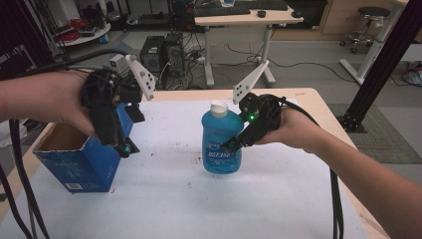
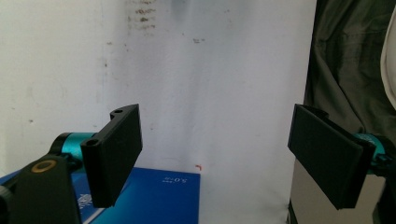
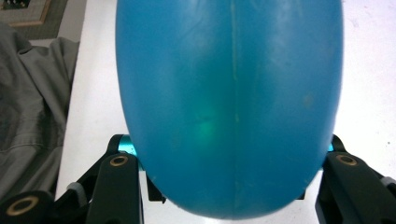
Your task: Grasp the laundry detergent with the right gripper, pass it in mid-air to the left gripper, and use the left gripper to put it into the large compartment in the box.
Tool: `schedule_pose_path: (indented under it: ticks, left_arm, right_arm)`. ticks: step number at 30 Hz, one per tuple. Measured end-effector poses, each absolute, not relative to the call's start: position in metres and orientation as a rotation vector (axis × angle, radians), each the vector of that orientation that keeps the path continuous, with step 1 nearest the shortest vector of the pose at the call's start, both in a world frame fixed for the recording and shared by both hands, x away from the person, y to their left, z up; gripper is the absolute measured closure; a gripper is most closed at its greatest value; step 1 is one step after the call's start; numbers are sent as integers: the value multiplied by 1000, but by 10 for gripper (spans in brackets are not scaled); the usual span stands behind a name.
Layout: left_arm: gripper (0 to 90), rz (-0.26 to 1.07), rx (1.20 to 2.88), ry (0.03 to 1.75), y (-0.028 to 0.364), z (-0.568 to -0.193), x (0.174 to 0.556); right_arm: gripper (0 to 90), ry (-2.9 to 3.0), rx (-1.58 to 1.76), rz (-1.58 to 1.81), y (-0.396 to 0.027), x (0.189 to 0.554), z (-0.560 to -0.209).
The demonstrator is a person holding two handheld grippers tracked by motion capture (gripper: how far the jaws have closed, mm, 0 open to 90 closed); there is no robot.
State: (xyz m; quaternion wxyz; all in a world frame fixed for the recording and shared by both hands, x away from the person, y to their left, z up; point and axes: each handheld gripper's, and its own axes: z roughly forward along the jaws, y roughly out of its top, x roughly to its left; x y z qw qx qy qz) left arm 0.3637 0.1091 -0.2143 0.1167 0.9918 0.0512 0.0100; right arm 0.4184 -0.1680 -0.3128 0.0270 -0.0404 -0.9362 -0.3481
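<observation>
- Right tool [image 1: 233, 145] grips a smooth, rounded blue bottle [image 1: 222, 142] with white cap, centre frame on the white table [image 1: 199, 199].
- Left tool [image 1: 130, 149] open above a blue cardboard box [image 1: 82, 167], lower left.
- Right gripper view shows the bottle's moulded seam.

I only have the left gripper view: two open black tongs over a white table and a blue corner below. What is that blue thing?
Observer: An open blue cardboard box, standing at the table's left edge under the left tongs.
Operator: Where is the other hand?
Observer: In the high view it holds the right tongs at a blue bottle with a white cap.
Operator: Is the bottle gripped?
Observer: Yes; in the right gripper view the tongs press both sides of its body.
Operator: Is it upright?
Observer: Yes, cap up, apart from the box, right of it.
</observation>
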Motion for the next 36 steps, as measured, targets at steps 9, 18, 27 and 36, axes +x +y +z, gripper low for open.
schedule_pose_path:
  ticks: [9, 18, 27, 36]
  left_arm:
    - [179, 61, 2859, 126, 96, -187, 374]
    - [179, 57, 2834, 61, 73, -173, 382]
    - [179, 27, 2840, 36, 54, -173, 385]
    - [179, 14, 2846, 14, 37, -178, 381]
  right_arm:
    - [467, -2883, -72, -1068, -151, 410, -294]
    - [467, -2875, 6, -1059, -128, 398, -280]
    - [467, -2878, 27, -1059, -117, 393, -275]
    - [468, -2878, 20, -1078, -115, 393, -268]
